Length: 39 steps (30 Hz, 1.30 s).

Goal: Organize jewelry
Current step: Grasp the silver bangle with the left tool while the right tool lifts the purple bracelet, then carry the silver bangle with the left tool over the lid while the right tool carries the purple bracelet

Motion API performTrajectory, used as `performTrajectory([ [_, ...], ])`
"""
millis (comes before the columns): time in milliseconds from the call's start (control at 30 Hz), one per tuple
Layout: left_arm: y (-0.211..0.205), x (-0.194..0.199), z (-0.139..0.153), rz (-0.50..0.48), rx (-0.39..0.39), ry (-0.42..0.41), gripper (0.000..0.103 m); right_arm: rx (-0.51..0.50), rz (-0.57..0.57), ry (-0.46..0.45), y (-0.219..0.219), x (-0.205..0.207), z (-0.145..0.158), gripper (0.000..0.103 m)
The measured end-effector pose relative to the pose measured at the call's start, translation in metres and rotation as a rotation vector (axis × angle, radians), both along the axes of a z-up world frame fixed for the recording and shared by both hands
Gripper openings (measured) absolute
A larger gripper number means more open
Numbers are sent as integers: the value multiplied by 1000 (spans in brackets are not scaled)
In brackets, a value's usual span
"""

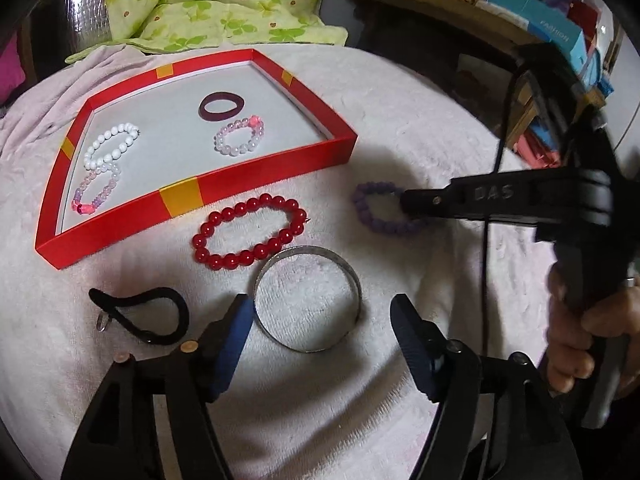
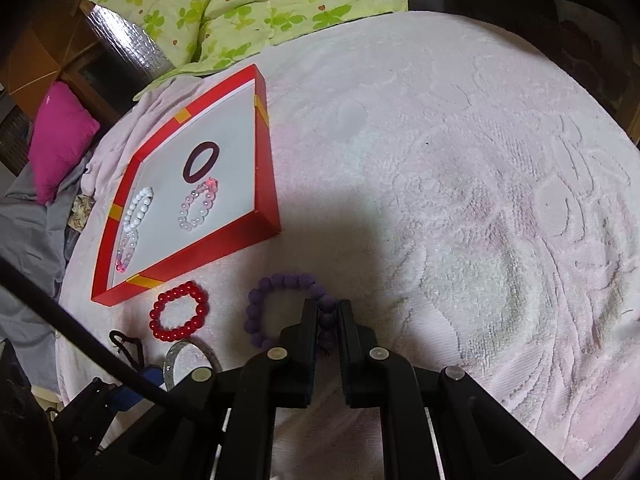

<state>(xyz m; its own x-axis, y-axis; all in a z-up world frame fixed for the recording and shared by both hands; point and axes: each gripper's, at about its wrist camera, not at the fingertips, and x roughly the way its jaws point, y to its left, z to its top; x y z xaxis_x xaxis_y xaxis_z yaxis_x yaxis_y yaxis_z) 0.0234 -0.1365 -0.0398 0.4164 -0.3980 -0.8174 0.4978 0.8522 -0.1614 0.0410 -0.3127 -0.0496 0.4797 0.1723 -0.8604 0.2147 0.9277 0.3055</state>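
Pale pink towel (image 2: 460,168) covers the whole work surface; green clover-print quilt (image 1: 216,0) bunched along the top edge, magenta cushion (image 2: 60,136) at upper left of the right wrist view.

Red tray (image 1: 256,170), upper left of centre, holds four pieces: dark maroon ring (image 1: 221,107) at the back, pink-and-clear bead bracelet (image 1: 239,140) just in front of it, white bead bracelet (image 1: 111,145) at left, and a pink-lilac one (image 1: 96,191) touching the white one's lower end.

Still outside on the towel: red bead bracelet (image 1: 249,233) just beside the tray's near wall, metal bangle (image 1: 308,298) touching its lower edge, black cord with a ring (image 1: 140,314) at lower left, purple bead bracelet (image 2: 288,308).

Right gripper (image 2: 327,312): fingers clamped on the right-hand side of the purple loop, beads visible between the pads. Rest of the loop trails left of the fingers, toward the tray. My read: next is lift and carry up-left over the tray's near wall; loop hangs limp, could snag on the rim.

Left gripper (image 1: 322,316): fingers spread, holding nothing, straddling the bangle with its lower rim between the tips. Nearest arm for that piece, and for the red beads just above.
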Motion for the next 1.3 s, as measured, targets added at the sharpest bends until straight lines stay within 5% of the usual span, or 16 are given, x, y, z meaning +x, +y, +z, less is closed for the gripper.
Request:
performTrajectory([
  [200, -13, -3, -9, 0, 62, -56, 72, 14, 0, 3, 0, 0, -1, 11],
  [300, -12, -4, -9, 1, 69, -87, 62, 10, 2, -2, 3, 0, 1, 11],
  [867, 43, -31, 35, -35, -63, -133, 62, 103, 36, -151, 30, -2, 33, 11],
  [1300, 92, -14, 63, 88, -124, -204, 62, 139, 69, -242, 49, -6, 49, 11],
])
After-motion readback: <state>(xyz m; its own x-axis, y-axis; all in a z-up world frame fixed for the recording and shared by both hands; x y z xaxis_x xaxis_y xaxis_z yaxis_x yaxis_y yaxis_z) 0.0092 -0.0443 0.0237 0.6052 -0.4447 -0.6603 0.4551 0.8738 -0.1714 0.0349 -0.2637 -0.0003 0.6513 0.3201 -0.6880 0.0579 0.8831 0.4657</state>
